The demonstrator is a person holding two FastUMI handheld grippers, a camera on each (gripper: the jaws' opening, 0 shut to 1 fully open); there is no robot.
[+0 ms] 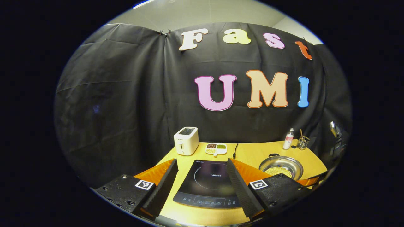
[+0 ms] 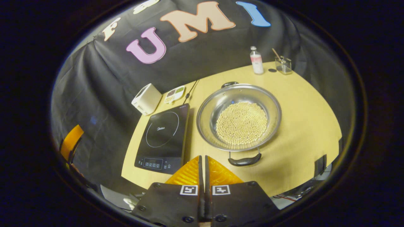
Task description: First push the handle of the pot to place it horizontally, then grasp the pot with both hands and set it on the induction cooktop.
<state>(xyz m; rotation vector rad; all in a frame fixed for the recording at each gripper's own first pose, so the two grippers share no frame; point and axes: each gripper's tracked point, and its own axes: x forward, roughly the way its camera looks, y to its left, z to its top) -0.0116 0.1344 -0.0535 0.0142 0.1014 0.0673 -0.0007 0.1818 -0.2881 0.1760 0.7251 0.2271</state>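
A: Where is the pot?

B: One steel pot (image 2: 239,117) stands on the yellow table (image 2: 303,126), just to the right of the induction cooktop (image 2: 163,135) as the right gripper view has it. Its bottom is covered with small pale beans (image 2: 241,123). It has two dark handles: one (image 2: 244,160) on the near side, one (image 2: 229,84) at the far rim.

A: And in the left gripper view?

B: The same pot (image 1: 281,166) sits right of the single cooktop (image 1: 210,183), partly behind a finger of that claw.

A: The claws?

B: Two. The left gripper (image 1: 200,186) is released, its fingers spread wide over the near edge of the cooktop, touching nothing. The right gripper (image 2: 203,171) is clenched on nothing, fingers pressed together, hanging above the table's near edge between cooktop and pot, near the front handle but apart from it.

A: What else?

B: One white toaster (image 2: 146,98) behind the cooktop, one small divided dish (image 2: 174,93) beside it with three fillings, a black cord (image 2: 191,90), one bottle (image 2: 256,61) and one clear cup (image 2: 283,65) holding a stick at the far right corner.
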